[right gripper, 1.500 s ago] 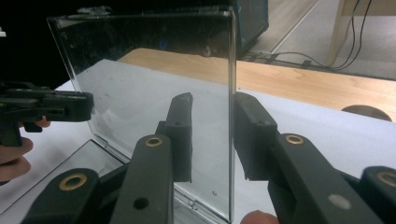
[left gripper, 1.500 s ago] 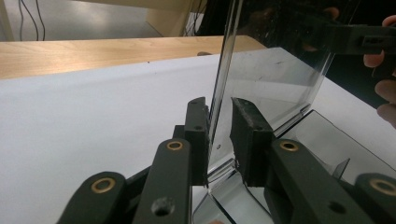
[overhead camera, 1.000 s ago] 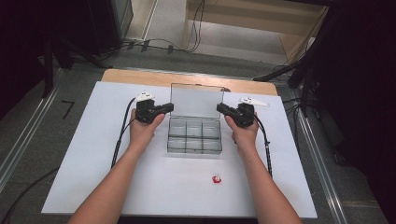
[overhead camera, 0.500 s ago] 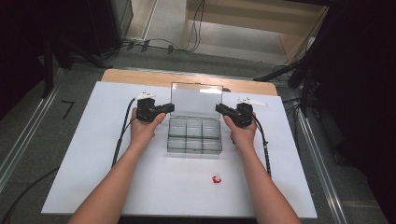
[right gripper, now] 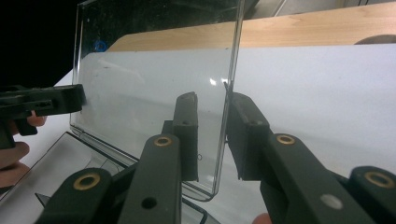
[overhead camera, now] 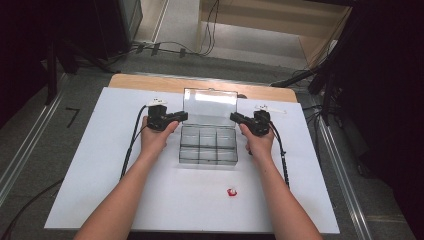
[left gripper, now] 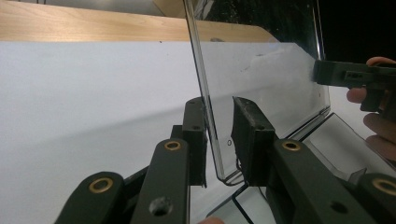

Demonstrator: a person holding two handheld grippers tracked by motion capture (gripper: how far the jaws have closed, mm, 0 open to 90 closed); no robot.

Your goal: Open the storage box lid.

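Standing upright at the back of a clear compartment box [overhead camera: 208,145] on the white counter [overhead camera: 100,150]: its lid [overhead camera: 210,102]; left gripper [overhead camera: 181,116] and right gripper [overhead camera: 234,117] at opposite side edges; small red object [overhead camera: 232,192] lying well in front. Left gripper view: lid edge [left gripper: 205,98] between the jaws, which have just been opening, a gap on the right side, grip released. Right gripper view: lid edge [right gripper: 231,79] between jaws likewise just opened, pads not pressing.
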